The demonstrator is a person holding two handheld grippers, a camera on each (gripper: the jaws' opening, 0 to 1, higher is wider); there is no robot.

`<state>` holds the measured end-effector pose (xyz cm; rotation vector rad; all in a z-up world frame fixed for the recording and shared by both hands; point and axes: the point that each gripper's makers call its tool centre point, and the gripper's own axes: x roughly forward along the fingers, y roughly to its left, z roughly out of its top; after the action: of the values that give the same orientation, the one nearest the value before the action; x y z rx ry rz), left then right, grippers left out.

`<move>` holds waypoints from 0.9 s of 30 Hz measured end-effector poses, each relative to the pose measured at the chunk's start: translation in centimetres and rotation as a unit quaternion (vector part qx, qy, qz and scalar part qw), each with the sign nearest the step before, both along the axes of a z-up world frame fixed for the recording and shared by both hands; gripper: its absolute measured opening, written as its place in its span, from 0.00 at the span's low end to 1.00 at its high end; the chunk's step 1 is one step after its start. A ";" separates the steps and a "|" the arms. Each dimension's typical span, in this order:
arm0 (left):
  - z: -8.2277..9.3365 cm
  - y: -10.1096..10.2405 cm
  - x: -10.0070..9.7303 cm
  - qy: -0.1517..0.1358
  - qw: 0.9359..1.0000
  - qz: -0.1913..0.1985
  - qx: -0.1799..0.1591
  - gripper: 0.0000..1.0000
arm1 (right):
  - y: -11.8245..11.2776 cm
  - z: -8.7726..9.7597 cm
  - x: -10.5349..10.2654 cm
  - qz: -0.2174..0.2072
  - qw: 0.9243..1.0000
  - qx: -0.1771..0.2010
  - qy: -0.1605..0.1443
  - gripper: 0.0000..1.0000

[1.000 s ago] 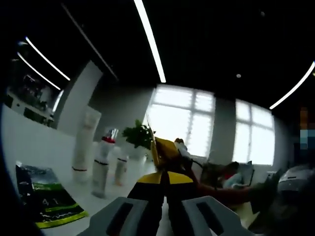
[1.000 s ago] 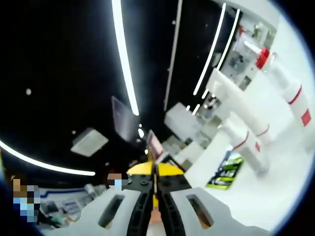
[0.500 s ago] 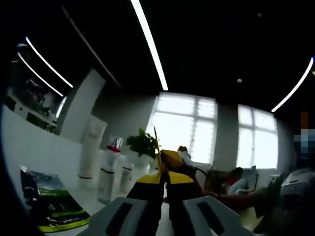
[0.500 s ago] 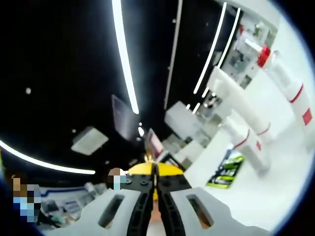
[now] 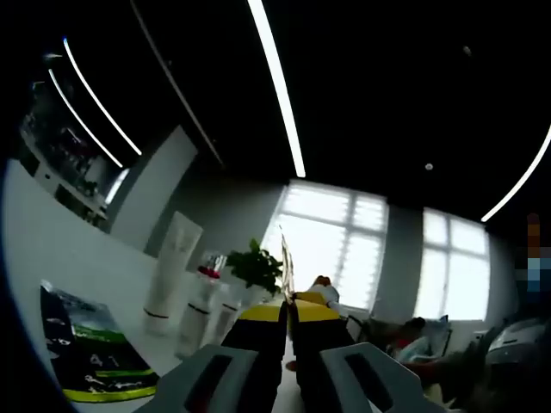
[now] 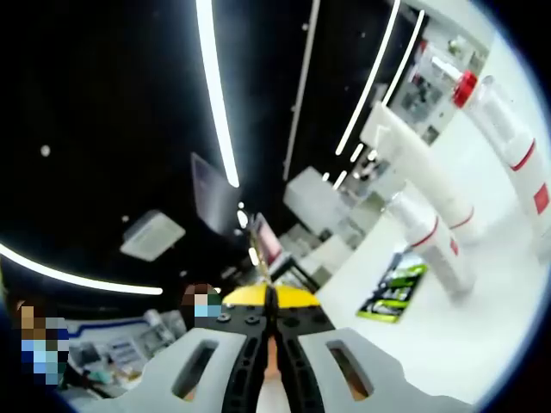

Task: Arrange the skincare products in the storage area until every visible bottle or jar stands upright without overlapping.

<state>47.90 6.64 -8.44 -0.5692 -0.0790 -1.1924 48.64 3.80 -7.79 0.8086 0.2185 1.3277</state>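
To the left of my left jaws, on the white counter (image 5: 52,258), stand three skincare products close together. The tall tube (image 5: 172,271) is white, flat at the top, and stands on its cap with a thin dark band near the bottom. Just beside it, nearer to my jaws, is the spray bottle (image 5: 200,305), white with a red collar under a clear cap. The small bottle (image 5: 225,314) is next, white also, and partly hidden by my jaws. All three look upright and I cannot see them overlapping, only standing very near to each other. Lower left of the jaws a flat sachet (image 5: 90,353) lies on the counter, dark with green and a yellow-green edge. Behind the bottles there is a green plant (image 5: 258,267) before bright windows.

My left gripper (image 5: 288,327) has its jaws pressed together; a thin flat thing seems to stick out between the tips, but I cannot tell what it is.

In the right gripper view the same things appear to the right of my right jaws, and the whole view is rolled. There the spray bottle (image 6: 508,142) with the red collar has red bands on its white body, the tall tube (image 6: 422,172) lies between, and the small bottle (image 6: 435,245) has a red line. The sachet (image 6: 392,288) is lower, nearer to the jaws. My right gripper (image 6: 271,323) has its jaws closed together too.
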 end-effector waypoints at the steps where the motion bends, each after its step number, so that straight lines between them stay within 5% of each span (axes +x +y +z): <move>1: 0.0 0.1 0.0 0.001 1.000 -0.001 -0.001 0.02 | 0.0 0.0 -0.1 0.001 1.000 -0.001 0.000 0.00; 11: 0.1 0.6 0.5 0.008 1.000 0.008 -0.010 0.01 | 0.3 -0.2 -0.6 0.000 1.000 -0.008 -0.002 0.00; 15: -0.4 0.9 0.9 0.034 0.999 0.006 -0.004 0.00 | 0.5 -0.7 -0.4 -0.004 0.999 -0.035 -0.009 0.01; 19: -0.4 1.7 1.5 0.060 0.998 0.023 -0.016 0.00 | 0.5 -0.4 0.0 -0.036 0.998 -0.037 -0.048 0.08; 24: -1.3 2.6 2.5 0.097 0.993 0.063 -0.012 0.00 | 0.4 -0.3 0.2 -0.035 0.998 -0.033 -0.048 0.23; 27: -1.3 3.3 3.3 0.126 0.988 0.081 -0.019 0.00 | 0.3 -0.3 0.3 -0.033 0.998 -0.028 -0.044 0.23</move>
<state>51.15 9.97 -9.71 -0.7304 0.0665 -0.9551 48.96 4.06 -8.04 0.7030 0.1558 1.2863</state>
